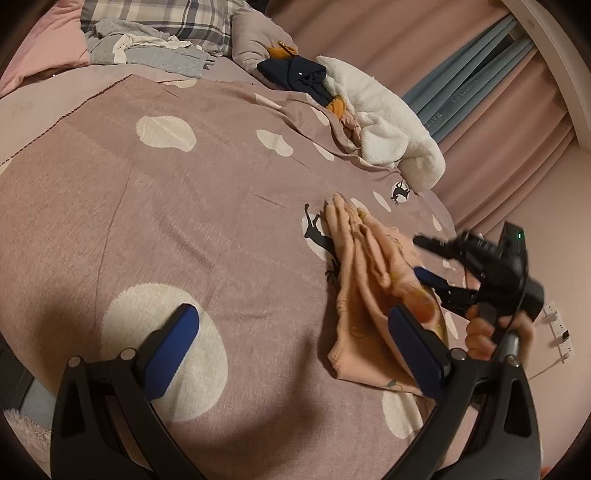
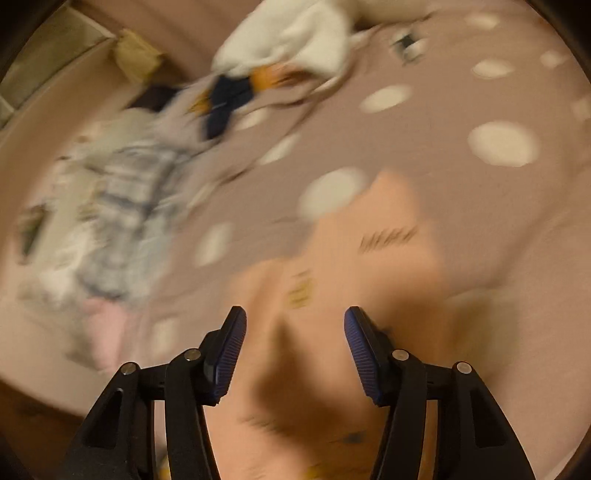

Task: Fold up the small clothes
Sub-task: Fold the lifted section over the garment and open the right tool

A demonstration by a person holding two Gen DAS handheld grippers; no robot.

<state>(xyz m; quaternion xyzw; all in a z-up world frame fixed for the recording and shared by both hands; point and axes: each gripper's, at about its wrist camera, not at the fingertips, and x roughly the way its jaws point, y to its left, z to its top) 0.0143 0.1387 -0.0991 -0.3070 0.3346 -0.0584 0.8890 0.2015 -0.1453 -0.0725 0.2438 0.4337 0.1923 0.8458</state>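
A small peach-pink garment (image 1: 364,280) with a small print lies crumpled on the mauve spotted bedspread (image 1: 184,206), at the right of the left wrist view. My left gripper (image 1: 291,325) is open and empty just above the bed, its right finger (image 1: 413,350) over the garment's near edge. My right gripper (image 1: 421,258) hovers open over the garment's right side. In the blurred right wrist view the right gripper (image 2: 295,347) is open with the peach garment (image 2: 369,258) spread below and ahead of it.
A white fluffy garment (image 1: 388,125) and dark blue and orange clothes (image 1: 295,74) lie at the bed's far side. Grey clothes (image 1: 155,51) and a plaid pillow (image 1: 162,18) sit at the head. Pink curtains (image 1: 517,155) hang right.
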